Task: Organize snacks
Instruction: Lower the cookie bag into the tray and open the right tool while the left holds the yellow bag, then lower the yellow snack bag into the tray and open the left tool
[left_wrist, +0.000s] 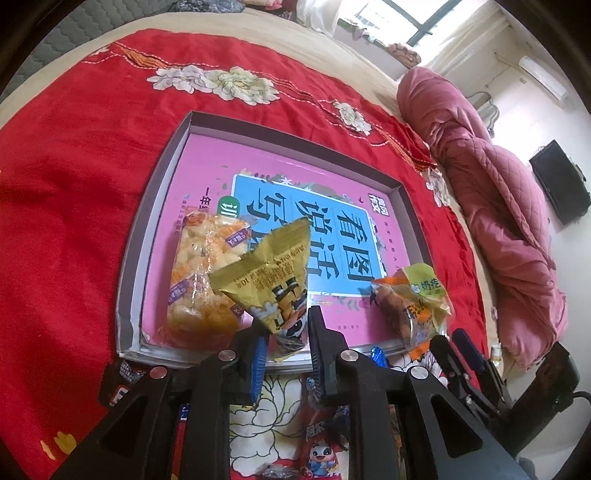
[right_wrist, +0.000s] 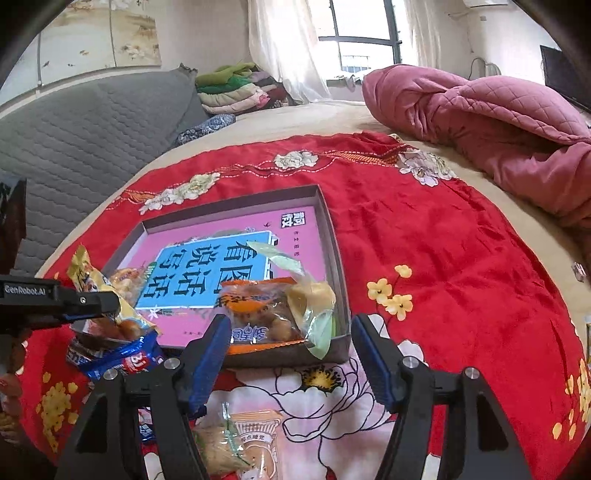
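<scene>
Gold packet: over near edge of tray, between left gripper pads, nearly closed.
Right gripper: half open, empty; orange-green packet lies in tray corner ahead.
Advice: lower gold packet beside clear puffs bag, then let go.
</scene>
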